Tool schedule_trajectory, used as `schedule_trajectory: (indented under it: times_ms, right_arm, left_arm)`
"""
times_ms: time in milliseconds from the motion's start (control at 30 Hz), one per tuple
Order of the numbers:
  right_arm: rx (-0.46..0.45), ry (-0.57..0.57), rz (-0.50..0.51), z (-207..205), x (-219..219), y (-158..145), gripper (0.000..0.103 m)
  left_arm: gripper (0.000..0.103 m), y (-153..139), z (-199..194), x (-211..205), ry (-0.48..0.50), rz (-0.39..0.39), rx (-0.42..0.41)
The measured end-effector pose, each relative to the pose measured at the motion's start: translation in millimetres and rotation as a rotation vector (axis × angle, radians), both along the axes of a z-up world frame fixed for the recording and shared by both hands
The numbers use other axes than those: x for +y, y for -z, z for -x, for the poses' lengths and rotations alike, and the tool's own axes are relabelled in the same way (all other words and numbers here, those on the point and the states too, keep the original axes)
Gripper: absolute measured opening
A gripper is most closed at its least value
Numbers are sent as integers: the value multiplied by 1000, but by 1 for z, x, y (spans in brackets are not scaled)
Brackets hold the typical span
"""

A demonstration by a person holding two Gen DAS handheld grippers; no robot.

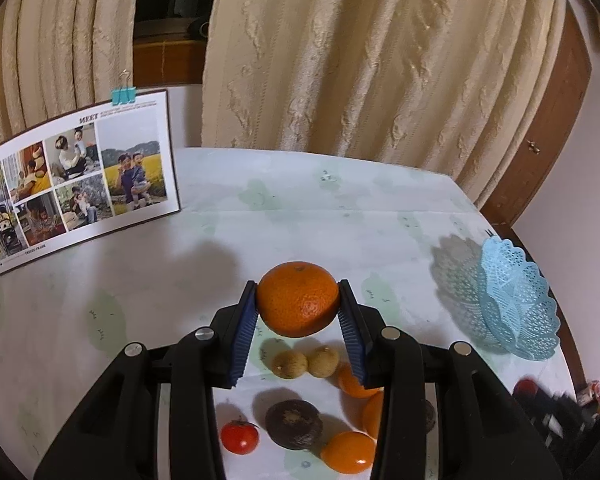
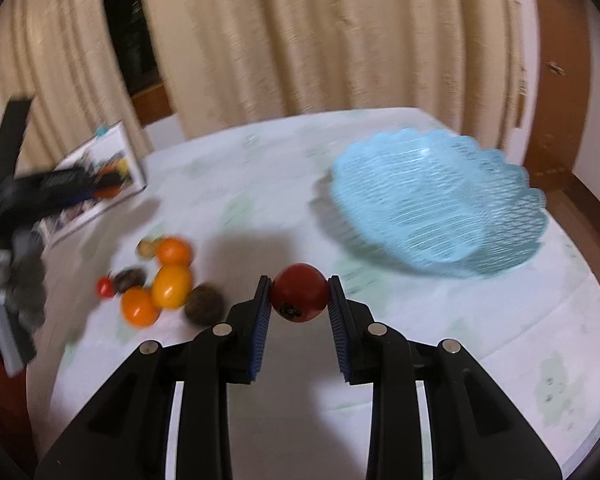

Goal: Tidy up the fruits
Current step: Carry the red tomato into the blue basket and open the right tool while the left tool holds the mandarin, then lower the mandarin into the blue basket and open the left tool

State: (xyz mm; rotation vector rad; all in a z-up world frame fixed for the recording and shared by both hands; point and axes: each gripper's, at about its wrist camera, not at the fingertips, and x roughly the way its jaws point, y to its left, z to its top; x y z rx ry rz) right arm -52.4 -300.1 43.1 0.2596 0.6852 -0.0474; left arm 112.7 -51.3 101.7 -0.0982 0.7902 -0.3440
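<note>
My left gripper [image 1: 298,300] is shut on a large orange mandarin [image 1: 298,299], held above the table. Below it lie two small tan fruits [image 1: 306,363], a dark brown fruit [image 1: 294,424], a small red tomato [image 1: 239,437] and several small orange fruits [image 1: 348,452]. My right gripper [image 2: 299,298] is shut on a dark red fruit [image 2: 299,298], lifted off the table. The light blue lattice basket [image 2: 440,204] stands up and to the right of it, with nothing in it. The fruit pile [image 2: 160,280] lies left of the right gripper; this view is blurred.
A photo calendar [image 1: 80,184] held by a teal clip leans at the table's back left. The table [image 1: 340,208] has a pale patterned cloth. Cream curtains [image 1: 360,60] hang behind it, and a brown wooden door [image 1: 548,128] is at the right. The left gripper [image 2: 40,196] shows blurred at the right wrist view's left edge.
</note>
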Motion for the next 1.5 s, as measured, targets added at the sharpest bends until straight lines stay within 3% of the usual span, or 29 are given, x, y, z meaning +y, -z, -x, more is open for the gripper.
schedule_trajectory:
  times_ms: [200, 533, 667, 900, 1000, 1100, 1500]
  right_arm:
    - [-46, 133, -12, -3, -45, -13, 29]
    - [-12, 261, -35, -14, -98, 10, 30]
    - [-38, 283, -60, -5, -106, 13, 43]
    - [-88, 316, -51, 14, -116, 13, 47]
    - [-115, 320, -53, 22, -119, 14, 47]
    - [-154, 331, -49, 34, -119, 14, 60]
    - [-185, 385, -76, 52, -130, 26, 61]
  left_arm:
    - [40, -5, 9, -9, 33, 3, -15]
    - [40, -6, 19, -22, 64, -11, -25]
    - [40, -6, 24, -28, 68, -24, -33]
    - [40, -2, 37, -47, 86, -42, -19]
    - [40, -6, 46, -69, 117, -70, -32]
    - [40, -11, 54, -93, 150, -89, -51]
    - [40, -5, 71, -208, 325, -113, -43]
